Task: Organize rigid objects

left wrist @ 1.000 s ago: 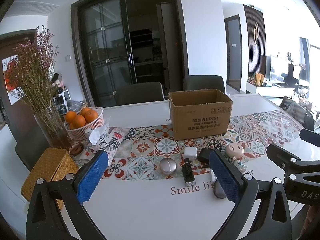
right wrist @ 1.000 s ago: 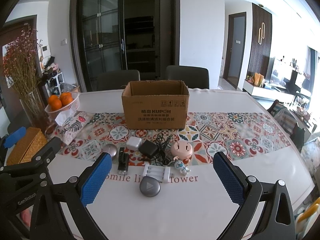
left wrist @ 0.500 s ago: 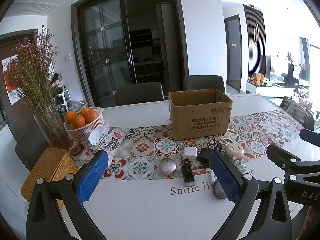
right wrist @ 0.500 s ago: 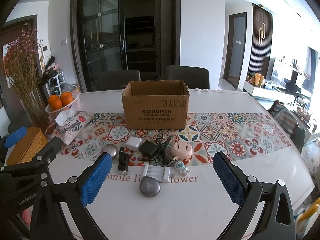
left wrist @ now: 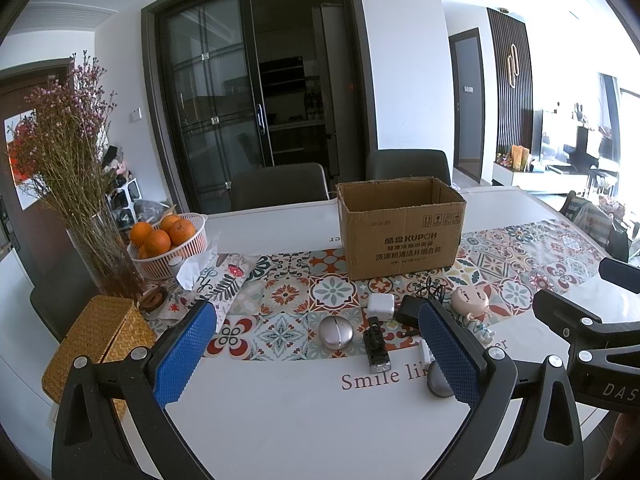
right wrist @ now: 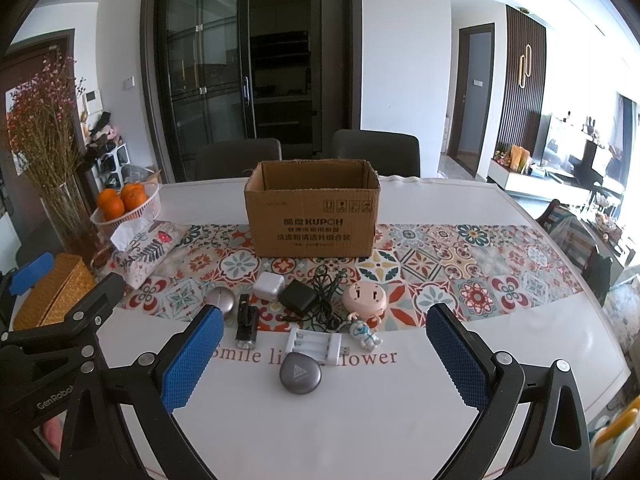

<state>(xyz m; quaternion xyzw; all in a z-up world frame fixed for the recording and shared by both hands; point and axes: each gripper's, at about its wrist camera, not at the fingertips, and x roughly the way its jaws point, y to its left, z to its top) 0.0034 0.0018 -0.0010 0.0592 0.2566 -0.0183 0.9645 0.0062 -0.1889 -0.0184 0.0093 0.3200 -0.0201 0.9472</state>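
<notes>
Right gripper (right wrist: 326,346) wide apart, gray puck (right wrist: 300,373) between jaws, probably untouched

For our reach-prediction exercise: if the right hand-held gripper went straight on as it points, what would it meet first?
Probably the grey rounded case lying nearest between the open right hand-held gripper; depth is unclear.

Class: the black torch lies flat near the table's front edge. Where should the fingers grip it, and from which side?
Grip the torch across its narrow middle, coming from above. It lies flat, its long axis pointing away from the camera, so its long sides are free.
</notes>
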